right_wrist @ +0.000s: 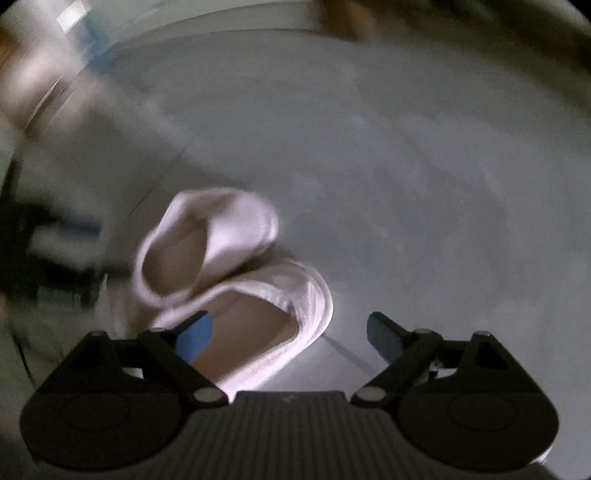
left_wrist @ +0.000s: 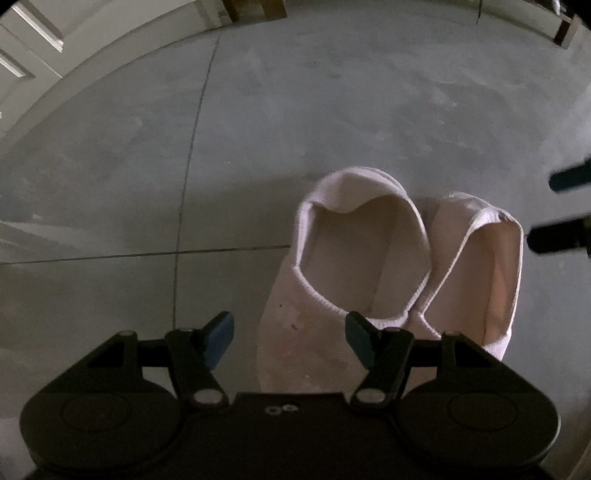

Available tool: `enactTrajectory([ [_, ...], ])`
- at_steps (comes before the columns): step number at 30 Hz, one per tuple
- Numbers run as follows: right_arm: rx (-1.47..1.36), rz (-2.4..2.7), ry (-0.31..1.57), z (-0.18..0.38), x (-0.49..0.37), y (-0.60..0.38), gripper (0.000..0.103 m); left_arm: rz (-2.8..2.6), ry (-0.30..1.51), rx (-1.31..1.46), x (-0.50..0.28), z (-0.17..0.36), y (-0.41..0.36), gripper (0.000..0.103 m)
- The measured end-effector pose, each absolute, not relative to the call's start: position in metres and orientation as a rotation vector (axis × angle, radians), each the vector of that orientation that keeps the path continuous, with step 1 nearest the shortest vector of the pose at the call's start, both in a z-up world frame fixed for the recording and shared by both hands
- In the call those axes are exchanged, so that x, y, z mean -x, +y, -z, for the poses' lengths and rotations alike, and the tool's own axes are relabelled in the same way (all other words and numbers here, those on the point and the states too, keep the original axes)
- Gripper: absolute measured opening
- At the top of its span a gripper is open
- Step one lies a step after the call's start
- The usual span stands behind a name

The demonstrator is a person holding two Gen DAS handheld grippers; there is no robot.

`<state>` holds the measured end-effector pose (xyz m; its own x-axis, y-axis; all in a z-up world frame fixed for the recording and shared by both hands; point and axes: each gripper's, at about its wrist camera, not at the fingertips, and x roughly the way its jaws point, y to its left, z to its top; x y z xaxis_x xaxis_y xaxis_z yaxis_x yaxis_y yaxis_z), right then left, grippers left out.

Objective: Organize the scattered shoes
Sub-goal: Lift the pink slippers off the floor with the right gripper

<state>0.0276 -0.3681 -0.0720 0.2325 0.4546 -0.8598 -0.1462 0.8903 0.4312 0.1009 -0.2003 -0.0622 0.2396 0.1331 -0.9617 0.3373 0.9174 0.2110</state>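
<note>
Two pale pink slip-on shoes lie side by side on the grey tiled floor. In the left wrist view the left shoe (left_wrist: 325, 295) has its toe between my fingers and the right shoe (left_wrist: 480, 273) lies beside it. My left gripper (left_wrist: 290, 338) is open just above the left shoe's toe. The right gripper's fingers (left_wrist: 561, 210) show at the far right edge. In the blurred right wrist view, my right gripper (right_wrist: 290, 338) is open over the nearer shoe (right_wrist: 266, 321), with the other shoe (right_wrist: 207, 243) behind it.
White panelled doors (left_wrist: 26, 48) and a skirting board run along the far left. Wooden furniture legs (left_wrist: 255, 9) stand at the back, another at the far right (left_wrist: 567, 31). Grey floor tiles (left_wrist: 332, 110) stretch beyond the shoes.
</note>
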Motion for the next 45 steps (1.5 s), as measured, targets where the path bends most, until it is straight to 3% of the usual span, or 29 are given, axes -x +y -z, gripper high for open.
enactTrajectory([
  [3, -0.366, -0.332, 1.302, 0.071, -0.033, -0.371, 0.092, 0.182, 1.358, -0.422, -0.103, 0.043, -0.213, 0.067],
  [13, -0.254, -0.335, 1.255, 0.040, -0.034, -0.350, 0.092, 0.116, 1.334, -0.486, -0.106, 0.021, -0.202, 0.067],
  [30, -0.325, 0.026, 1.101, 0.031, 0.067, -0.254, 0.092, 0.147, 1.335, -0.434, -0.060, 0.076, -0.097, 0.067],
  [35, -0.358, 0.198, 0.947, 0.039, 0.051, -0.220, 0.092, 0.187, 1.357, -0.364, -0.062, 0.077, -0.088, 0.067],
  [45, -0.395, 0.511, 0.927, 0.096, 0.008, -0.204, 0.092, 0.222, 1.353, -0.380, -0.060, 0.096, -0.081, 0.067],
])
